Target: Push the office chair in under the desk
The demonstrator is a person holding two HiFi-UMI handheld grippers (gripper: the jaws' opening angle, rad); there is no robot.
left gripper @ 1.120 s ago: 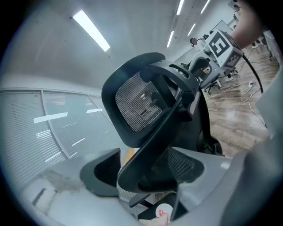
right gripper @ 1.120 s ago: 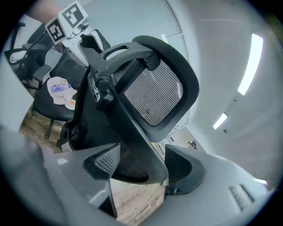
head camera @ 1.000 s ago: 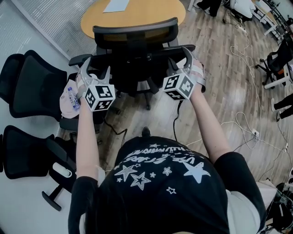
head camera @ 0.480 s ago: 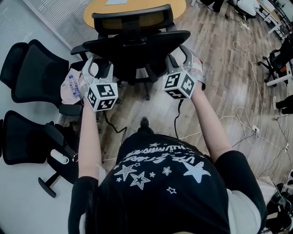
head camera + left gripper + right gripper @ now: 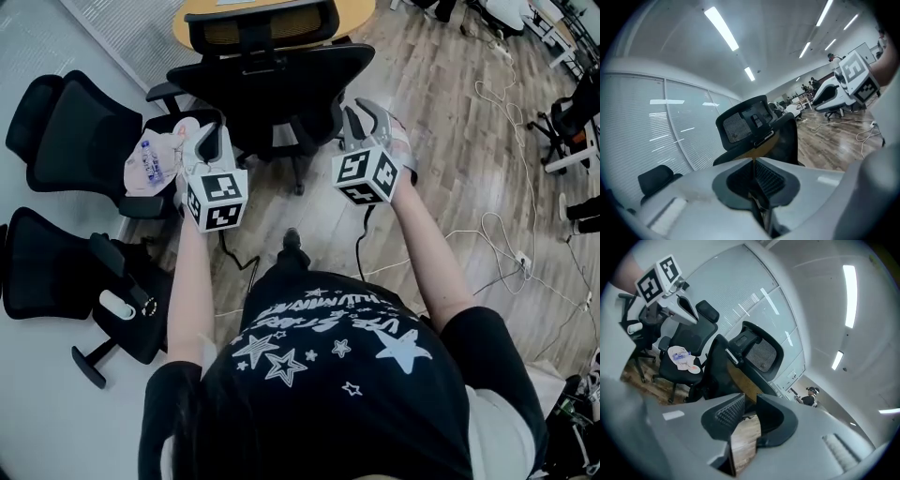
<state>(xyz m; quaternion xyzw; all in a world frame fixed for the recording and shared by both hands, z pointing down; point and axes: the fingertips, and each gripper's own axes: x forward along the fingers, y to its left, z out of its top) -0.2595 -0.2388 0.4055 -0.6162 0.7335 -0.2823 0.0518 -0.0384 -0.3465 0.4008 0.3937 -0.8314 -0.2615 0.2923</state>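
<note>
Office chair (image 5: pixel 272 80) stands on the wood floor (image 5: pixel 441 197). Its front is turned to the round wooden counter (image 5: pixel 356 9) and its back to the person. Long axis upright: wheeled base (image 5: pixel 300 171) at the bottom, dark backrest above, mesh headrest (image 5: pixel 281 23) on top, with counter wood showing through the mesh. The counter lies just beyond the chair. How far the seat sits under it, cannot tell.

Left tongs (image 5: pixel 210 136): on the person's side of the chair, near its left armrest, apart from it. The jaws have just been closing; the pads meet with nothing between them.

Right tongs (image 5: pixel 367 117): off the chair's right flank, also apart from it. The jaws have just been closing too. A narrow slit remains with floor showing through, nothing gripped.

Room: left of the chair is crowded. A spare chair (image 5: pixel 70 131) sits just beside it, its seat carrying a pale bundle (image 5: pixel 155 159). A second spare (image 5: pixel 56 272) sits nearer the person. Right of the chair is open floor with loose cables (image 5: pixel 497 122).
</note>
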